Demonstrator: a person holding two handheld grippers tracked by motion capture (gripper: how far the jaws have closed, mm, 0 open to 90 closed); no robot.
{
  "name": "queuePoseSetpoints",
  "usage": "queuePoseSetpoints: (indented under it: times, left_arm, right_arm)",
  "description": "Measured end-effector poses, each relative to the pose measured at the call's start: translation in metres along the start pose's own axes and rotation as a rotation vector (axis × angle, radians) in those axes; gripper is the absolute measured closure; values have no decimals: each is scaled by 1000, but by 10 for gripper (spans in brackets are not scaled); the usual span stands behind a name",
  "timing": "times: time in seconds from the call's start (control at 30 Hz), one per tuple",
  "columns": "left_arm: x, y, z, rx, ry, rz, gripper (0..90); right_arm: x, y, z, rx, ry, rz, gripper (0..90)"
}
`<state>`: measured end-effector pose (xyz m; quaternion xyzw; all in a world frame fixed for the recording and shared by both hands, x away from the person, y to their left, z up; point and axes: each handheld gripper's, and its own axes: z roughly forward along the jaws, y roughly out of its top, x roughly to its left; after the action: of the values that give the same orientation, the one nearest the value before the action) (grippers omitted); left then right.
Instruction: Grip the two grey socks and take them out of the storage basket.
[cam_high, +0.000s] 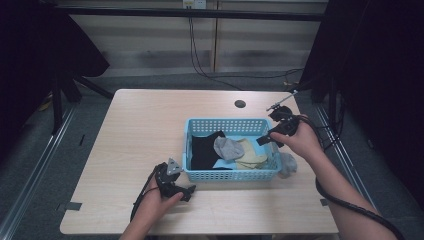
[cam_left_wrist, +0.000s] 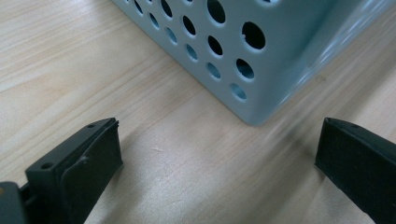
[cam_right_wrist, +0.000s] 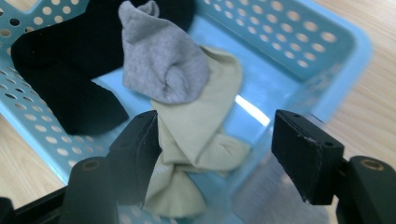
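Crosswise in basket (cam_high: 197, 173), grey sock (cam_high: 228, 148).

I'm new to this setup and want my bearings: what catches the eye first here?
A light blue basket sits mid-table with socks piled in it: a black sock at its left, a grey sock lying on a beige sock. The right gripper hangs open over the basket's right end, and another grey sock lies on the table just outside that end. The left gripper rests open by the front left corner.
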<state>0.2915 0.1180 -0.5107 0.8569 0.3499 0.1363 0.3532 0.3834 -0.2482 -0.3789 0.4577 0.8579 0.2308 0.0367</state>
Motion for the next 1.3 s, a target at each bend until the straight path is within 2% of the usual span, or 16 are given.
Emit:
queuePoseSetpoints:
  times: [0.33, 0.4, 0.53, 0.63, 0.87, 1.03, 1.3]
  left_arm:
    - [0, 0, 0, 6, -2, 2, 0]
    - [0, 0, 0, 0, 0, 2, 0]
    - [0, 0, 0, -1, -1, 1, 0]
    - [0, 0, 0, 0, 0, 0, 0]
    - [0, 0, 0, 0, 0, 1, 0]
    - [0, 0, 0, 1, -1, 0, 0]
    - [0, 0, 0, 1, -1, 1, 0]
  right_arm:
    - [20, 14, 37, 9, 21, -41, 321]
    - [22, 15, 43, -9, 17, -35, 327]
    - [25, 17, 55, -2, 26, -31, 327]
    - [29, 21, 61, 7, 38, -41, 318]
    - [38, 27, 76, -11, 39, -73, 288]
    - [40, 28, 84, -4, 53, -77, 288]
    - [40, 28, 97, 3, 44, -92, 270]
